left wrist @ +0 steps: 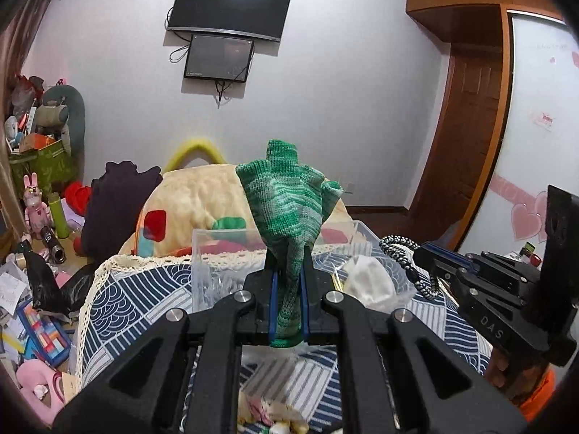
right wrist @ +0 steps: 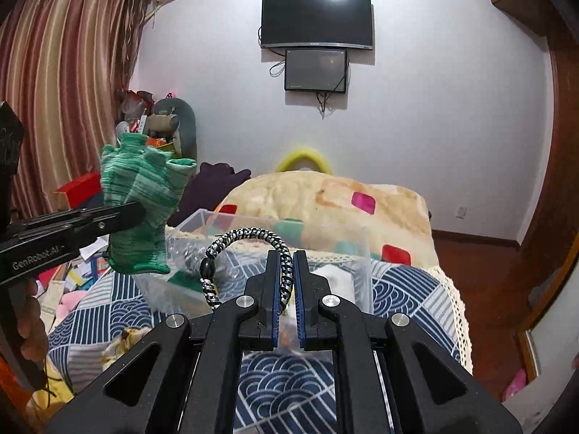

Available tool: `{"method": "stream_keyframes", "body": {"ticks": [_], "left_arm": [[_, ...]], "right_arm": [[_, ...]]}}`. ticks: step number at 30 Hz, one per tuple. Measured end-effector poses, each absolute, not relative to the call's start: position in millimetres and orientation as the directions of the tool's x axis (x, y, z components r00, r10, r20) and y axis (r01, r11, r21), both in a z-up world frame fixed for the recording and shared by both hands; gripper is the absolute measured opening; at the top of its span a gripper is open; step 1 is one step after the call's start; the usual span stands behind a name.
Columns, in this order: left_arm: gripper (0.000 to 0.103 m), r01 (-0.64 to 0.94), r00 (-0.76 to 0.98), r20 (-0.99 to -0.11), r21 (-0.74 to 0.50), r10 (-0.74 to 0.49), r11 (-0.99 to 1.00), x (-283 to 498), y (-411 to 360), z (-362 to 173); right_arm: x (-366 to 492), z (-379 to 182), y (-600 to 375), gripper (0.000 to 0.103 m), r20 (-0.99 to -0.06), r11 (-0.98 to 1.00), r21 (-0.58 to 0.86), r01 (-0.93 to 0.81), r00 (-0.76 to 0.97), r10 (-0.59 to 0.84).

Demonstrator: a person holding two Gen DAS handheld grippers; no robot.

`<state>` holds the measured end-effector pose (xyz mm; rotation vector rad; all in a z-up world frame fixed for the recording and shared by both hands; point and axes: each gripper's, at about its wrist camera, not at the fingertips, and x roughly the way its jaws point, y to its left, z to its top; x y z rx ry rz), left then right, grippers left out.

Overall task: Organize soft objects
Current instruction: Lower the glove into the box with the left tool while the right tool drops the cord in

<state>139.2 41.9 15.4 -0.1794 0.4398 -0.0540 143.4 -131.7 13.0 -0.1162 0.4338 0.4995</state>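
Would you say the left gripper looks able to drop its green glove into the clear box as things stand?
Probably yes: the left gripper holds the green glove just before the clear box, whose open top looks unobstructed.

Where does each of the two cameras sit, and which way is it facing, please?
Left wrist: on the left gripper, facing the TV wall; the green glove is pinched; the right gripper shows at right.
Right wrist: on the right gripper, facing likewise; the braided cord is pinched; a hand shows.
Shared: clear box, TV.

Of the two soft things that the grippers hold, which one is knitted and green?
The green glove in the left gripper; the right gripper holds a black-and-white braided cord.
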Motion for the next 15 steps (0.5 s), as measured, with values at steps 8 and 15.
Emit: {"method": "stream_keyframes", "body": {"ticks": [8, 15], "left_arm": [[0.009, 0.037, 0.862, -0.488, -0.217, -0.142, 0.975, 175, 41, -1], [0.009, 0.053, 0.811, -0.569, -0.159, -0.136, 0.986, 203, 29, -21]], "right_arm": [[159, 11, -121, 0.006, -0.444, 0.879, -0.024, -0.477, 0.792, 0.418], [174, 1, -112, 0.006, -0.475, 0.880, -0.029, -0.474, 0.781, 0.405]]}}
